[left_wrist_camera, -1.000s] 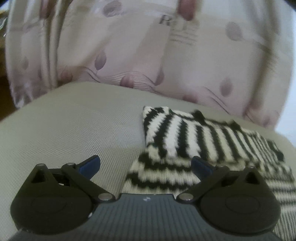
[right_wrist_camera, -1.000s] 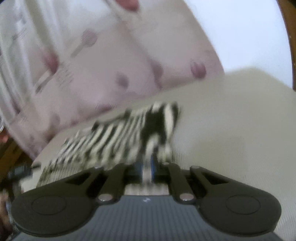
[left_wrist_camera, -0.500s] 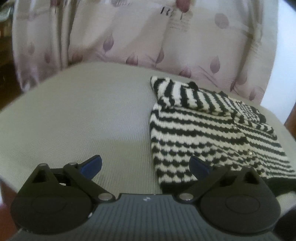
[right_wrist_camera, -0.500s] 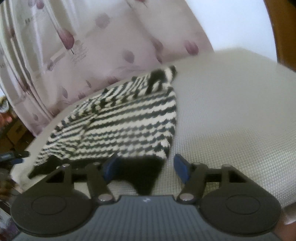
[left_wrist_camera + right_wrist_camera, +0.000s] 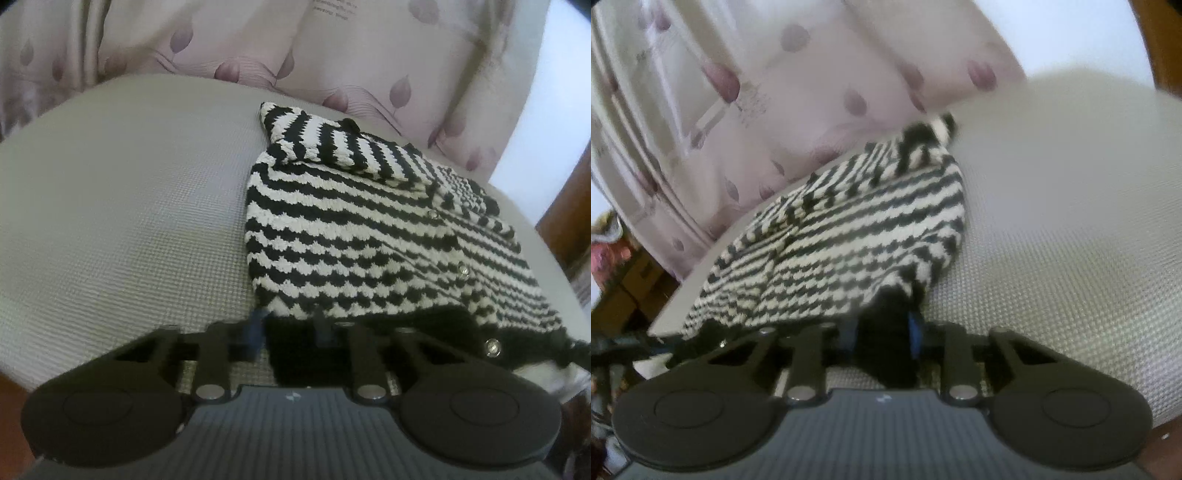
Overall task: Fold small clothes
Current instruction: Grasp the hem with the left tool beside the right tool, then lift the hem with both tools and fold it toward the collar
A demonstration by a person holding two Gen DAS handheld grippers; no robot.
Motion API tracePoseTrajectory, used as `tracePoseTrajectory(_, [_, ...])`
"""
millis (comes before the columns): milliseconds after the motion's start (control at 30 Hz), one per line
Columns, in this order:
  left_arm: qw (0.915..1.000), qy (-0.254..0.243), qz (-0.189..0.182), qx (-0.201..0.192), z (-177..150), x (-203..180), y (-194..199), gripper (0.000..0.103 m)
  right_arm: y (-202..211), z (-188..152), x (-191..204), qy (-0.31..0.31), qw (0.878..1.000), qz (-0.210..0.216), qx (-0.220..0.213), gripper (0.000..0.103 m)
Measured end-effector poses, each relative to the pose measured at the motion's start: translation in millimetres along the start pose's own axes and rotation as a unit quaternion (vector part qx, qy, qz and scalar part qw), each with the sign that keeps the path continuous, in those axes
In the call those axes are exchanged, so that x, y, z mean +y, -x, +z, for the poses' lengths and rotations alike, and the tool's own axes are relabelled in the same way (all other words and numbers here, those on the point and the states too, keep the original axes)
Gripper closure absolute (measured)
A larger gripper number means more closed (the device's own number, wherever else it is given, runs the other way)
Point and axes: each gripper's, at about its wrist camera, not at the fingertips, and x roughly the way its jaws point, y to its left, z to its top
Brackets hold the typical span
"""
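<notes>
Left gripper [image 5: 288,328] pinches the cardigan [image 5: 354,236] hem (black band), right gripper [image 5: 882,332] clamps its other corner; sleeve [image 5: 332,144] folded across, on mat [image 5: 129,206].

Black-and-white scallop-striped knitted cardigan [image 5: 354,229]: black hem band at 6 o'clock, silver snap studs along 4 o'clock. Pale grey woven-mesh cushion surface [image 5: 129,206]: uniform grid weave. Pink-white sheer curtain [image 5: 369,55] at 12 o'clock: mauve leaf print. My left gripper [image 5: 286,328] and right gripper [image 5: 882,332]: black, blue finger pads.
</notes>
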Motion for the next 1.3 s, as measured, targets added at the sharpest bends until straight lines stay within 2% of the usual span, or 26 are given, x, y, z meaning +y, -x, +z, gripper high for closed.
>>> tracePoseTrajectory(367, [0.9999,-0.004,0.012,-0.002,2,-7,-4,0.084,-1,4,-11,-0.052,0.998,0.023,0.006,0.082])
tracePoseTrajectory(767, [0.9987,-0.039,0.031,-0.004,1,-16,-6,0.077,-9,5,-1,-0.036,0.999,0.011,0.004,0.078])
tracePoseTrajectory(867, [0.9987,-0.042,0.028,-0.004,1,-15,-6,0.077,-10,6,5,-0.008,1.0,0.003,0.006,0.081])
tracePoseTrajectory(967, [0.9994,-0.027,0.023,-0.004,2,-9,-6,0.09,-10,5,4,-0.01,1.0,0.017,0.009,0.086])
tracePoseTrajectory(1167, [1.0,0.004,-0.006,0.004,6,4,-5,0.091,-2,7,-13,-0.072,0.996,0.059,-0.007,0.087])
tracePoseTrajectory(1300, [0.9999,-0.01,-0.011,0.006,7,4,-5,0.09,0,9,-13,-0.076,0.995,0.065,-0.012,0.087])
